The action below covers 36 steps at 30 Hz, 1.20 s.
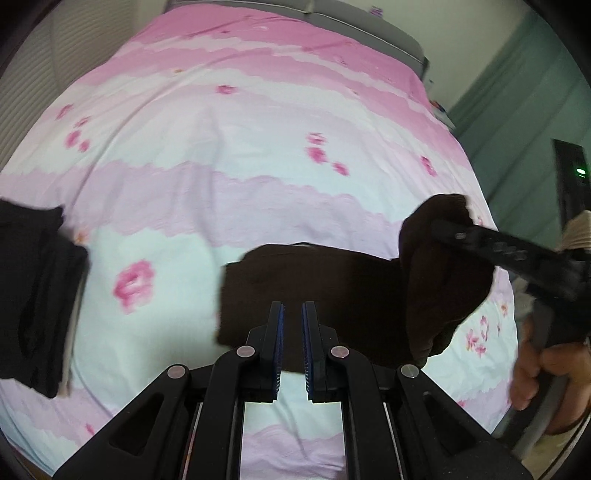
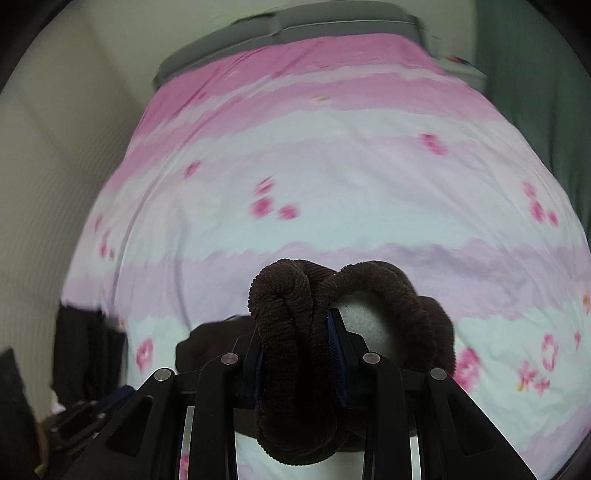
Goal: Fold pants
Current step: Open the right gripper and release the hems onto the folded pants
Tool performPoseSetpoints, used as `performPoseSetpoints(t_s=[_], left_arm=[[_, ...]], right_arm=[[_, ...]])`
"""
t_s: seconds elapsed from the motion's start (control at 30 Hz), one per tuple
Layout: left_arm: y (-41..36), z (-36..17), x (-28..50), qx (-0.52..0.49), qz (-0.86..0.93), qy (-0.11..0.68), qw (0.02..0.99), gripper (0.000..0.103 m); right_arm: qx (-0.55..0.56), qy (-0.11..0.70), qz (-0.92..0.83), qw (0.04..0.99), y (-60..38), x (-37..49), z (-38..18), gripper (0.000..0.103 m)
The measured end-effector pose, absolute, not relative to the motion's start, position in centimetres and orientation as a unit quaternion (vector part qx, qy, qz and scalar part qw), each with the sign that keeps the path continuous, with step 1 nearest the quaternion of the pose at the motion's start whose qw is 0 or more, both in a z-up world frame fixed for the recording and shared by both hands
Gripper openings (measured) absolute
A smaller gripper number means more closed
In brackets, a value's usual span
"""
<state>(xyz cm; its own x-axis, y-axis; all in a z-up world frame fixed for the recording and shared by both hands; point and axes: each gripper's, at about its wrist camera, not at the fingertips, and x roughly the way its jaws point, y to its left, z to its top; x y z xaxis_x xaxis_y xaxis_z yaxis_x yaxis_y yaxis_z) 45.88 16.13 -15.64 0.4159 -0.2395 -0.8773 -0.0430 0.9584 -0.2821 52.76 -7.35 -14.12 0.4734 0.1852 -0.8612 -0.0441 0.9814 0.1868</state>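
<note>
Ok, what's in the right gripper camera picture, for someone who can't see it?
The right gripper is shut on a bunched fold of brown corduroy pants, held above a pink flowered bedsheet. Dark clothes lie at the left edge.

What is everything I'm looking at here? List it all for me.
Brown corduroy pants: one, dark brown, near edge of the bed, one end bunched and lifted.
Black clothes: one pile, black, left side of the bed.
Bedsheet: one, pink and pale bands with pink flowers, covering the bed.
Headboard: one, grey, far end of the bed.
Curtain: one, green, right of the bed.
Left gripper: black, blue pads, shut, empty, above the pants.
Right gripper: black, clamped on the bunched pants.
Hand: one, holding the right gripper's handle.
</note>
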Motion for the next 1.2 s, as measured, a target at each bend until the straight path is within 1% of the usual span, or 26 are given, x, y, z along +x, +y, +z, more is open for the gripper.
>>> performPoseSetpoints(t_s=[0.2,0.4,0.43,0.47,0.5,0.53,0.57,0.6,0.63,0.67,0.7,0.8,0.87,0.97,1.1,1.2], left_arm=[[21.3,-16.9,43.0,-0.151,-0.034,0.543,0.825,0.011],[25.1,-18.2,41.0,-0.169,-0.004,0.550,0.818,0.011],[25.6,-18.4,40.8,-0.169,0.004,0.551,0.817,0.011],[25.9,-18.5,40.6,-0.170,0.008,0.552,0.816,0.013],[26.3,-18.7,40.4,-0.171,0.014,0.554,0.814,0.018],[26.7,-18.8,40.3,-0.174,0.017,0.557,0.812,0.022],[27.1,-18.8,40.1,-0.183,0.021,0.558,0.809,0.031],[27.4,-18.8,40.0,-0.188,0.023,0.557,0.809,0.039],[27.8,-18.6,39.7,-0.194,0.027,0.554,0.809,0.043],[27.9,-18.5,39.7,-0.197,0.031,0.552,0.810,0.049],[28.0,-18.2,39.5,-0.198,0.033,0.547,0.813,0.053],[27.9,-17.4,39.4,-0.183,0.036,0.539,0.821,0.056],[27.6,-16.9,39.6,-0.160,0.046,0.535,0.828,0.057],[27.1,-16.0,39.8,-0.134,0.056,0.534,0.833,0.058],[27.4,-14.8,40.1,-0.141,0.072,0.530,0.833,0.070],[27.4,-13.9,40.5,-0.126,0.094,0.525,0.836,0.071]], right_arm=[[-0.013,0.536,0.103,0.838,3.4,52.8,-18.1,0.030],[-0.095,0.575,0.114,0.805,10.3,52.2,-23.3,0.030],[-0.103,0.579,0.114,0.801,10.9,52.0,-23.9,0.031],[-0.111,0.583,0.112,0.797,11.3,52.0,-24.5,0.034],[-0.117,0.588,0.111,0.793,11.8,52.0,-25.0,0.036],[-0.119,0.590,0.112,0.791,12.1,51.9,-25.2,0.044],[-0.121,0.594,0.117,0.787,12.5,51.9,-25.3,0.054],[-0.119,0.596,0.122,0.785,12.8,52.0,-25.4,0.060],[-0.115,0.598,0.130,0.783,13.2,51.9,-25.2,0.070],[-0.108,0.597,0.136,0.784,13.4,51.7,-24.9,0.074],[-0.104,0.594,0.136,0.786,13.6,51.5,-24.5,0.074],[-0.072,0.589,0.149,0.791,13.2,50.6,-22.5,0.075],[-0.047,0.582,0.166,0.795,12.7,49.9,-20.8,0.085],[-0.027,0.585,0.171,0.792,12.5,49.9,-19.4,0.086],[-0.024,0.608,0.139,0.782,12.2,50.5,-18.1,0.086],[-0.063,0.592,0.099,0.797,12.4,50.2,-16.7,0.086]])
